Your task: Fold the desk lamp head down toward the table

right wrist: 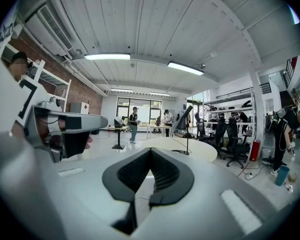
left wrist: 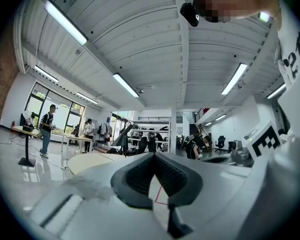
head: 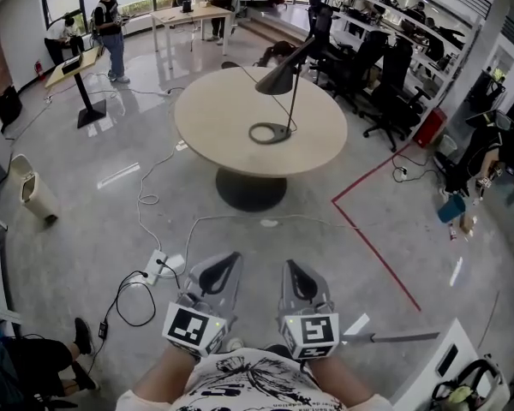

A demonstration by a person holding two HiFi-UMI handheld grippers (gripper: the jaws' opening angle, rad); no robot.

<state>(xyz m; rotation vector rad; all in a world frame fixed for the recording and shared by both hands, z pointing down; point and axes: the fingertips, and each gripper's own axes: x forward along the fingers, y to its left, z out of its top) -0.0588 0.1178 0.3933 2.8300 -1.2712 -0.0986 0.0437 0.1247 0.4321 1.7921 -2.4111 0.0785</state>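
Observation:
A black desk lamp (head: 278,80) stands on a round beige table (head: 214,118) ahead of me, its cone head raised on a thin arm over a ring base (head: 270,133). Both grippers are held low near my body, well short of the table. The left gripper (head: 234,257) is shut with nothing in it, and so is the right gripper (head: 291,265). In the left gripper view the lamp (left wrist: 121,136) shows far off beyond the closed left gripper (left wrist: 154,155). From the right gripper view the lamp (right wrist: 182,118) rises over the table (right wrist: 190,149) past the closed right gripper (right wrist: 150,150).
A power strip (head: 158,264) with cables lies on the floor left of my grippers. Red tape (head: 368,238) marks the floor at right. Office chairs (head: 377,67) stand behind the table, a bin (head: 26,187) at far left, and people (head: 110,24) at desks in the back.

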